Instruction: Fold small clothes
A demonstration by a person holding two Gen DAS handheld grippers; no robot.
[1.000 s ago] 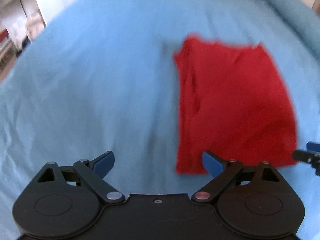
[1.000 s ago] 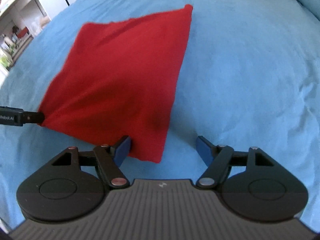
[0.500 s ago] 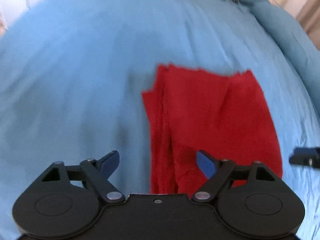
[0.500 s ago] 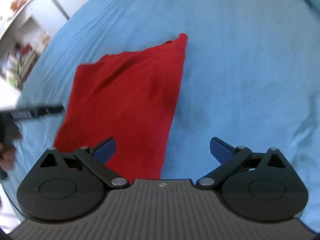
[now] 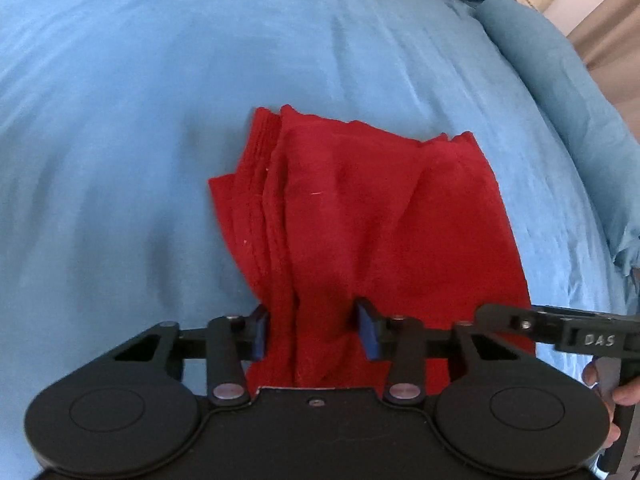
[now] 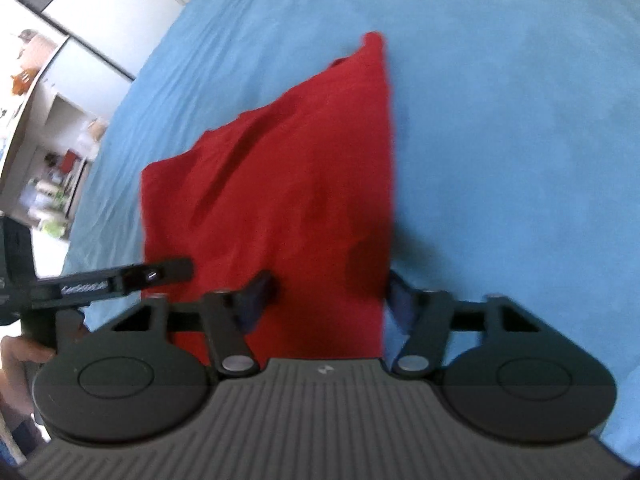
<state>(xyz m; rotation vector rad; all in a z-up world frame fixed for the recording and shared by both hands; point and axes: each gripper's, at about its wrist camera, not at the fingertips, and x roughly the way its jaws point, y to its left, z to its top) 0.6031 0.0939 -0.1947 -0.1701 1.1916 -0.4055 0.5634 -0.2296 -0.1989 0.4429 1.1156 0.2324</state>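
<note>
A folded red cloth (image 5: 360, 216) lies on the blue bedsheet (image 5: 120, 120). My left gripper (image 5: 314, 334) straddles the cloth's near left corner, its blue pads (image 5: 368, 334) partly closed with bunched fabric between them. My right gripper (image 6: 328, 296) straddles the near right corner of the same cloth (image 6: 288, 184), jaws still apart, with the cloth edge running between them. Each gripper shows in the other's view: the right one at the left wrist view's right edge (image 5: 560, 324), the left one at the right wrist view's left edge (image 6: 112, 276).
A darker blue duvet or pillow (image 5: 560, 64) lies along the bed's right side. Shelves and cupboards (image 6: 52, 128) stand beyond the bed's left edge. Blue sheet surrounds the cloth on all sides.
Both grippers have moved forward onto the cloth's near edge. Their jaws have narrowed around the fabric, and the cloth's left side has bunched into pleats.
</note>
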